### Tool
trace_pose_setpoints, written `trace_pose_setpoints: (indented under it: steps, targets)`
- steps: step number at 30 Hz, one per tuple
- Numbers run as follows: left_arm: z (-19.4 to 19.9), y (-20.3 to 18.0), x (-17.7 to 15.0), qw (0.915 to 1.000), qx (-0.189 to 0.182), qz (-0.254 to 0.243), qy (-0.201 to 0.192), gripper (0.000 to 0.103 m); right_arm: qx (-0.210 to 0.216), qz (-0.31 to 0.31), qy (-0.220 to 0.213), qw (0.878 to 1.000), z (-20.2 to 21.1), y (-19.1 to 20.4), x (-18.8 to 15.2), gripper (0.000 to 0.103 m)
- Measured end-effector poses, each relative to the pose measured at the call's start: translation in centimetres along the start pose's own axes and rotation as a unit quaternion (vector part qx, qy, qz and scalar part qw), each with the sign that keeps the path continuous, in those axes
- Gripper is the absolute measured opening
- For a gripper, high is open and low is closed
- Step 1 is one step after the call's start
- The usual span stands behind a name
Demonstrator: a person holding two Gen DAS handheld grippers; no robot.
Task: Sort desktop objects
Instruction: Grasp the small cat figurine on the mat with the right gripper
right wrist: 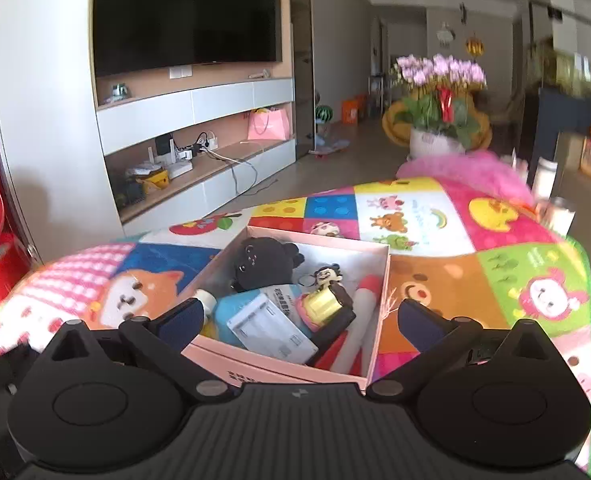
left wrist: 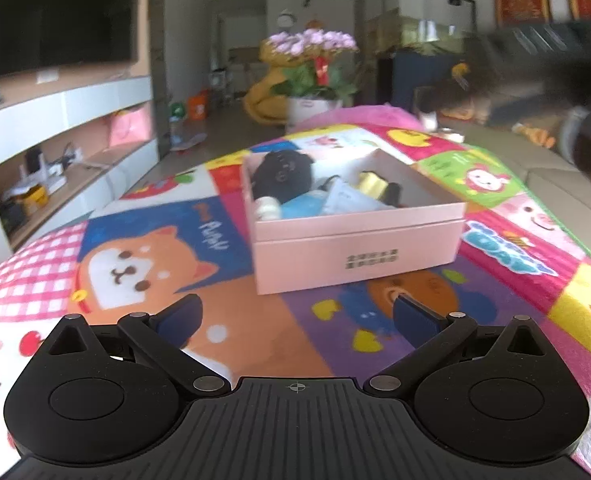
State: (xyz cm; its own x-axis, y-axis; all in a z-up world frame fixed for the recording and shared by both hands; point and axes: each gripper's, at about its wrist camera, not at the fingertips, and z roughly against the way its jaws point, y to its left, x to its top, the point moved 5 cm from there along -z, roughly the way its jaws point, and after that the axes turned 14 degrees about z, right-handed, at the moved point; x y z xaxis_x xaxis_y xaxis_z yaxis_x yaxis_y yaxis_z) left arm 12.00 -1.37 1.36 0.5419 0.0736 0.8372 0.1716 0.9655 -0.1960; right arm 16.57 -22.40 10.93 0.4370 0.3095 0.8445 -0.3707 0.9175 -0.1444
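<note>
The pink box (right wrist: 291,364) sits corner-on to the right gripper (right wrist: 301,316), its contents jumbled. Both grippers tilt downward, jaws spread wide and empty; the left gripper (left wrist: 295,314) hangs short of the box.

Pink box (left wrist: 355,252) on cartoon-patterned mat (left wrist: 143,256)

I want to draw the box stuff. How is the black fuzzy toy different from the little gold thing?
The black plush toy is soft, fuzzy and dark; the gold thing is shiny and smooth. The plush is much bigger and rounder, with a small face; the gold one is small and blocky. The plush sits at the far end of the pink box; the gold one lies nearer the middle. Both are inside that box.
</note>
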Motion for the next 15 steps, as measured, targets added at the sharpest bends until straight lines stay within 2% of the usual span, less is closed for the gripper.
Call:
trace_pose_setpoints:
  steps: [3,5,8,11,15]
  targets:
    - [-0.8,0.8,0.6,0.9997,0.000,0.013,0.022,0.103,0.011,-0.031,0.010,0.999,-1.8,-1.8,2.8,0.103]
    - [-0.6,2.4,2.7,0.9990,0.012,0.041,0.010,0.103,0.020,-0.057,0.039,0.997,-4.7,-3.4,5.3,0.103]
    - [0.6,5.3,6.1,0.9961,0.039,0.078,-0.015,0.103,0.038,-0.075,0.097,0.992,-11.4,-5.1,9.0,0.103]
    - [1.7,7.0,8.0,0.9942,0.043,0.094,-0.029,0.103,0.041,-0.031,0.159,0.986,-18.8,-5.3,11.2,0.103]
    - [1.5,8.6,7.7,0.9924,0.031,0.114,-0.036,0.103,0.008,0.020,0.225,0.974,-27.1,-4.8,11.1,0.100]
